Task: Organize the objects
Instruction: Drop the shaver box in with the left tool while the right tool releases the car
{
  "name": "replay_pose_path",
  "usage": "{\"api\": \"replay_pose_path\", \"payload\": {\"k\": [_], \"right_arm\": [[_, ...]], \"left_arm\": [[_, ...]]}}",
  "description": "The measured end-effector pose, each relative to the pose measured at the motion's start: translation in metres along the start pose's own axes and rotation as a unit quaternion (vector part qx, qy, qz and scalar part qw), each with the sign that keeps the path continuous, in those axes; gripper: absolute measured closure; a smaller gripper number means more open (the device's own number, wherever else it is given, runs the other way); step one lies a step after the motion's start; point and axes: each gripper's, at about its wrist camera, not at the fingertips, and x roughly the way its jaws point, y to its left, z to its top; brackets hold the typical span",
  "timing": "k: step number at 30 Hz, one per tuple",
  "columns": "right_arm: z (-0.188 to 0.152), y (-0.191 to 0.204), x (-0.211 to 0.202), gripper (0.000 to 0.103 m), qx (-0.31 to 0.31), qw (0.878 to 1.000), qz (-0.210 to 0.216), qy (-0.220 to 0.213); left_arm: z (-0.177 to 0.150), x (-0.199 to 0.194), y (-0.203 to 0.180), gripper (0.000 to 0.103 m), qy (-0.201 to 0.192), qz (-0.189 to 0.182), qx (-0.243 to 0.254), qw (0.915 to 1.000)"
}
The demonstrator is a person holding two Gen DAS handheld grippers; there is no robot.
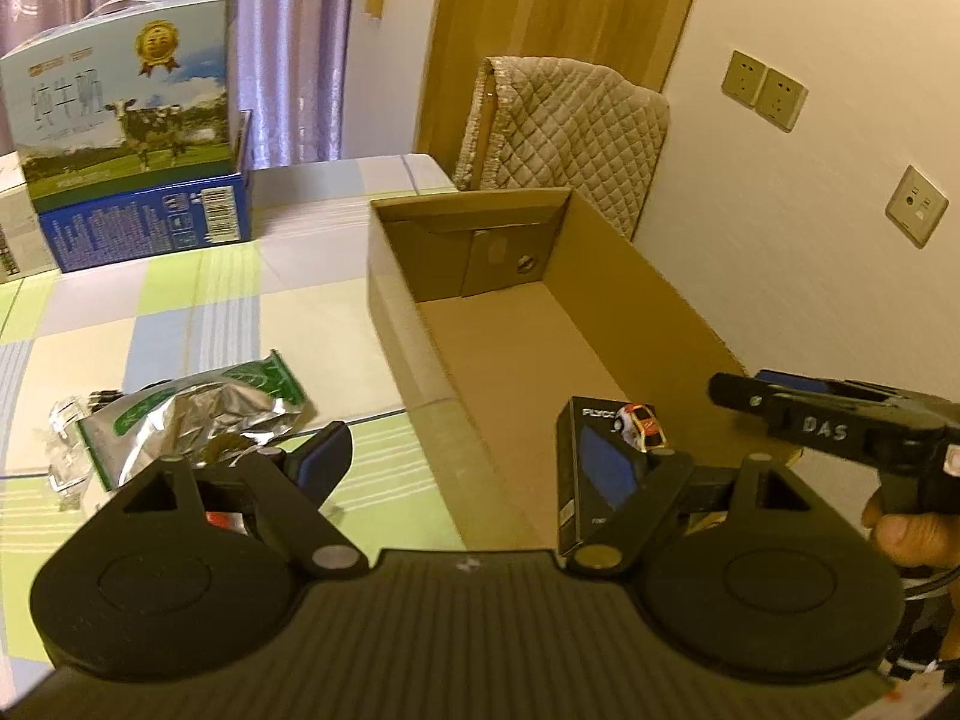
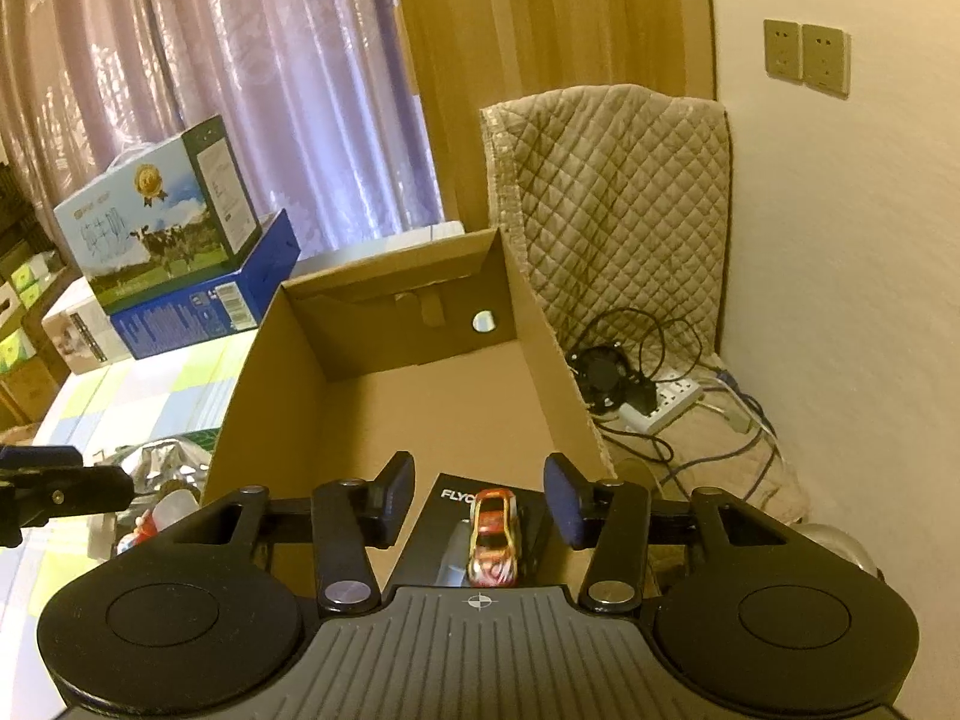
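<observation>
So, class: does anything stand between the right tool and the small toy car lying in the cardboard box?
Nothing visible does. The right tool hangs open directly above the small orange toy car, which lies on a black rectangular carton inside the open brown cardboard box. The gap between is clear.

A toy car (image 1: 642, 425) sits atop a black box (image 1: 594, 468) inside the cardboard box (image 1: 420, 324).

This looks like a lived-in home: mauve curtains (image 2: 252, 90) hang at the window, a checked cloth covers the table (image 1: 180, 300), a quilted cover (image 2: 618, 204) drapes a chair, milk cartons (image 1: 126, 96) sit stacked, and a power strip (image 2: 660, 402) trails cables.
</observation>
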Motion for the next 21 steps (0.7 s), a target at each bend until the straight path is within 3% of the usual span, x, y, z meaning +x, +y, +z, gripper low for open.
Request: {"api": "replay_pose_path", "payload": {"k": [9,21], "right_arm": [[-0.002,0.024,-0.026,0.056,-0.008,1.0,0.009,-0.009],[-0.02,0.099,-0.066,0.046,-0.029,0.995,0.087,-0.022]], "left_arm": [[-0.015,-0.032,0.025,0.021,-0.009,0.018,-0.019,0.9996],[-0.048,-0.099,0.087,0.015,-0.027,0.072,-0.042,0.9962]]}}
